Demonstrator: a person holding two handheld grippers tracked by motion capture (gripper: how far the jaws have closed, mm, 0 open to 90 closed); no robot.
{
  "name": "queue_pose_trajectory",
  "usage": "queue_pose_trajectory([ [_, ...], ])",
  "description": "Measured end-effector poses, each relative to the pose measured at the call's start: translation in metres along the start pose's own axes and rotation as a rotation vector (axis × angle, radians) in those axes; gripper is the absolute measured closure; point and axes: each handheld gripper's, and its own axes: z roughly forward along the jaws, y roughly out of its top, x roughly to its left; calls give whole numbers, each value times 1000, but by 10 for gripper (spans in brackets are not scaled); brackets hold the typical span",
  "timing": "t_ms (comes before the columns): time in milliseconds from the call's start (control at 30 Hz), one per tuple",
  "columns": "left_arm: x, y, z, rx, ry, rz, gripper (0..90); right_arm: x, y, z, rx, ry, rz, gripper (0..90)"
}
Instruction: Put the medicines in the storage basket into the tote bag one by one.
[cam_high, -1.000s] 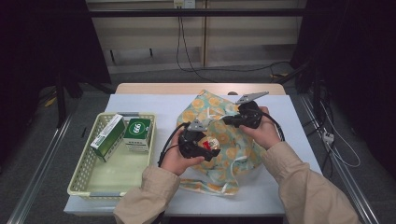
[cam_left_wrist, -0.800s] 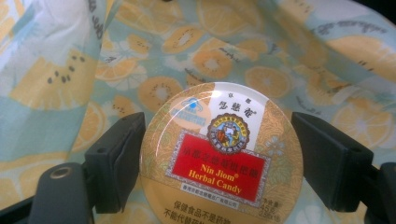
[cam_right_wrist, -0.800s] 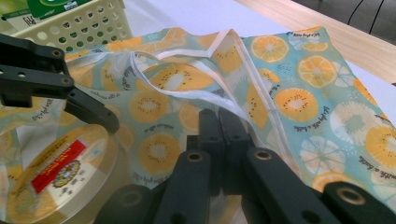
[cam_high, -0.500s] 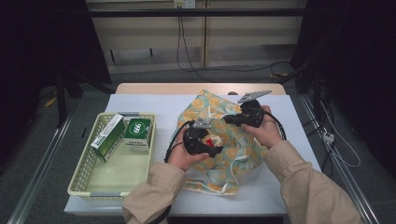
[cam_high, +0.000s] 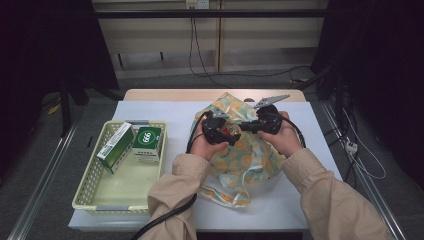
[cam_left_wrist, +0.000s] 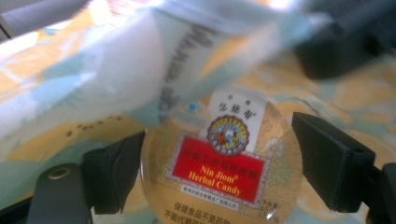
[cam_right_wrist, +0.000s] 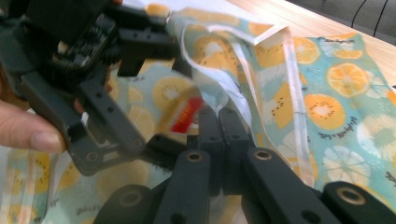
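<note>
While the right gripper, jaws pinched shut, is lifting the fruit-print bag's rim, the left gripper is clamping a herbal candy tin at its mouth; two boxes are lying in the basket at left.

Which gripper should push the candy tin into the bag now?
Left. The left gripper already clamps the candy tin at the bag mouth, while the right gripper is shut on the bag's edge, holding it open.
</note>
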Motion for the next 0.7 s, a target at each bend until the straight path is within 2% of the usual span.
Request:
queue_pose_trajectory([
  [33,0,1,1,6,-14,-10,155,0,0,1,2,-5,-2,900],
  [133,-4,1,-1,31,-17,15,133,-1,0,2,9,-9,-1,900],
  [267,-10,-5,-10,45,-42,15,136,-1,-2,4,13,-10,9,900],
  [300,-11,-6,-14,57,-28,20,136,0,-2,4,13,-11,8,900],
  [333,-12,-7,-18,56,-40,13,135,2,-2,5,14,-11,7,900],
  [400,-13,-7,-29,57,-40,5,134,4,-2,6,20,-8,2,900],
  [600,-18,-5,-59,74,-41,20,118,11,-6,9,26,-3,-1,900],
  [633,-20,-5,-63,74,-5,24,116,12,-7,9,25,-3,-2,900],
  [667,-18,-5,-68,72,-41,30,112,12,-7,10,28,-2,-3,900],
  [700,-18,-5,-72,75,-43,28,112,13,-8,10,30,-4,-2,900],
])
